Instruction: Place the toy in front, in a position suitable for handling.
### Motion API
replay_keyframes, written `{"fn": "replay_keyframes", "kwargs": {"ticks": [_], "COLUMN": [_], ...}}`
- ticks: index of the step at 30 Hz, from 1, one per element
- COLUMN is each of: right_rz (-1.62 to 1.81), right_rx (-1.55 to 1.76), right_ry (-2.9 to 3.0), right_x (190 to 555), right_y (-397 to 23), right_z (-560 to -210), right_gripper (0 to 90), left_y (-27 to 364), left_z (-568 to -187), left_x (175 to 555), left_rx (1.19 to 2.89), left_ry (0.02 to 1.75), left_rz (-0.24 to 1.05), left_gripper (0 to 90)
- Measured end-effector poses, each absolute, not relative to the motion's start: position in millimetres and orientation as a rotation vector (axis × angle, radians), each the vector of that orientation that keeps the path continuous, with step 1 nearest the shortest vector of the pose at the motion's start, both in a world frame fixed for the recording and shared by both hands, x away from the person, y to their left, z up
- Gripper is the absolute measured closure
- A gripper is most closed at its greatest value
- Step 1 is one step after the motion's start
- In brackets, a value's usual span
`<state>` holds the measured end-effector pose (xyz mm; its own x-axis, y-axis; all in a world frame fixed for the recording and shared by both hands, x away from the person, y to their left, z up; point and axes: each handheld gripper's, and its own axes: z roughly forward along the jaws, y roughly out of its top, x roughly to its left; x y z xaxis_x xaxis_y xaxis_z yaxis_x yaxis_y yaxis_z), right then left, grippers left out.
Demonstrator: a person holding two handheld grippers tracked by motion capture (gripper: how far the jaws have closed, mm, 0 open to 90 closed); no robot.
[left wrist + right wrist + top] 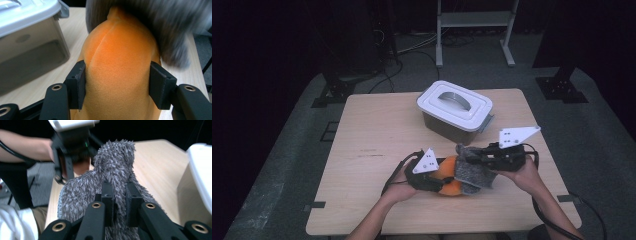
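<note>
The orange plush toy (451, 181) lies on the wooden bench (377, 145) in the lower middle of the high view, half covered by a grey fuzzy cloth (474, 172) draped over its right side. The left tool (438, 181) reaches it from the left of that frame. In the left gripper view the toy (117, 65) sits squarely between the two black jaws, which press into its flanks on both sides, so the left tool is gripping the toy. The cloth (160, 27) hangs blurred over the toy's far end at the top of that frame.

The right tool (467, 159) comes in from the right of the high view, just above and beside the toy. In the right gripper view its jaws stand close together with a fold of the cloth (112, 170) pinched between them, so the right tool (119, 202) is clamped on the cloth. The cloth rises in a peak beyond the jaws. The left tool (71, 167) shows farther off in the upper left of that frame, apparently touching the cloth's far edge, though blur makes that uncertain.

A lidded white and grey box (455, 111) stands on the bench behind the toy, near the centre of the high view and apart from both tools. It fills the upper left of the left gripper view (27, 45).
</note>
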<state>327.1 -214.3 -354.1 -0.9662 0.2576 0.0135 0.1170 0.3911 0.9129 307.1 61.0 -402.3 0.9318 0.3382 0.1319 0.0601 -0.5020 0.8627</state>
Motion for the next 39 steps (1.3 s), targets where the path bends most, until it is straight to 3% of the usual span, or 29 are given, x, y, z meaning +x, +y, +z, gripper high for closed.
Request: {"fn": "replay_keyframes", "kwargs": {"ticks": [8,16,24,28,30,35,39], "right_rz": [1.550,1.605,1.612,1.637,1.632,1.611,1.692], "right_rx": [0.439,0.388,0.404,0.412,0.399,0.405,0.464], "right_ry": [2.615,2.555,2.647,2.666,2.681,2.669,2.568], "right_x": [335.7,335.8,333.8,331.2,329.9,331.7,343.0], "right_y": [-211.5,-203.9,-215.8,-226.2,-225.9,-224.5,-223.5], "right_z": [-395.3,-376.3,-401.8,-407.2,-407.3,-398.7,-385.3], "right_gripper": [79.7,79.7,79.5,79.5,79.4,79.0,79.2], "left_y": [80.5,58.2,74.1,72.8,69.0,70.7,72.5], "left_z": [-408.4,-404.2,-401.5,-409.8,-417.7,-415.5,-407.2], "left_x": [306.8,296.4,307.0,313.3,315.4,308.2,306.7], "left_rx": [2.119,2.161,2.089,2.103,2.123,2.106,2.128], "left_ry": [0.328,0.258,0.297,0.300,0.291,0.244,0.215], "left_rz": [0.398,0.415,0.276,0.207,0.143,0.282,0.407], "left_gripper": [38.4,33.1,10.7,8.4,10.3,39.6,43.6]}}
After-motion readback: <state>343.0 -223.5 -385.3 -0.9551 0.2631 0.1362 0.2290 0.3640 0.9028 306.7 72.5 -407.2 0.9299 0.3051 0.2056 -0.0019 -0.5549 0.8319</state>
